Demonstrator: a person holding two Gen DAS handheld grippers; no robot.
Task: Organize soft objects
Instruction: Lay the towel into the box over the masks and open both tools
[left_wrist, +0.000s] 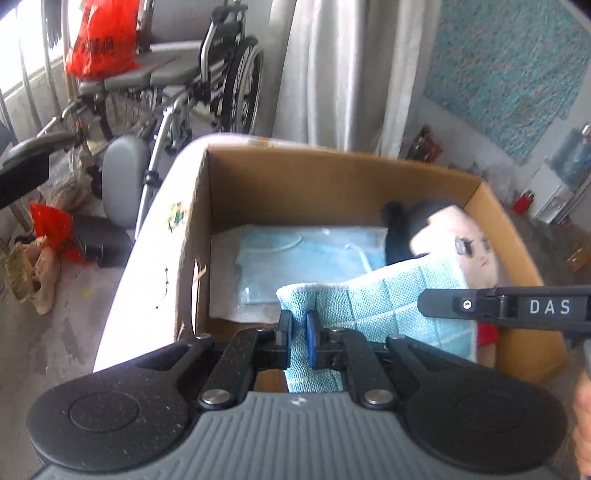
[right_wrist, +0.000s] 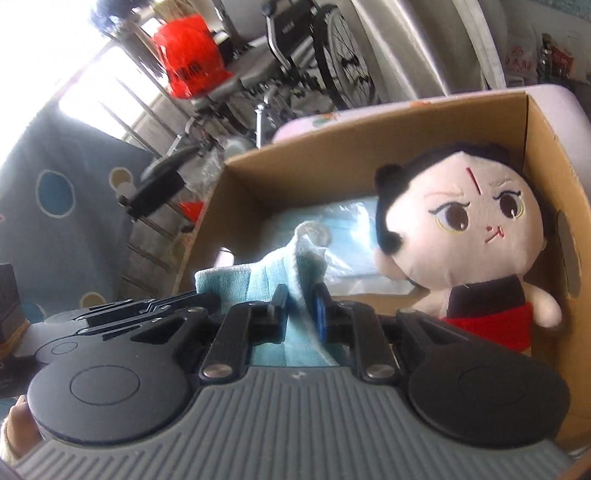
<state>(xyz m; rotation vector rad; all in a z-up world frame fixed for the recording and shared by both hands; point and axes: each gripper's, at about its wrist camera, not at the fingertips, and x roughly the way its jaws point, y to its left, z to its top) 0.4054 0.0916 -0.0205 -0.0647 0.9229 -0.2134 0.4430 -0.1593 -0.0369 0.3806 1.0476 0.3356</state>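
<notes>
Both grippers, left gripper (left_wrist: 298, 341) and right gripper (right_wrist: 301, 314), gripped the blue towel (left_wrist: 391, 306) above the cardboard box (left_wrist: 332, 177); plush doll (right_wrist: 476, 236) already inside, towel outstanding.

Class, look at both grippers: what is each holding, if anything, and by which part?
Both hold the light blue cloth: the left gripper pinches one top edge, the right gripper another stretch of that edge, above the cardboard box.
</notes>
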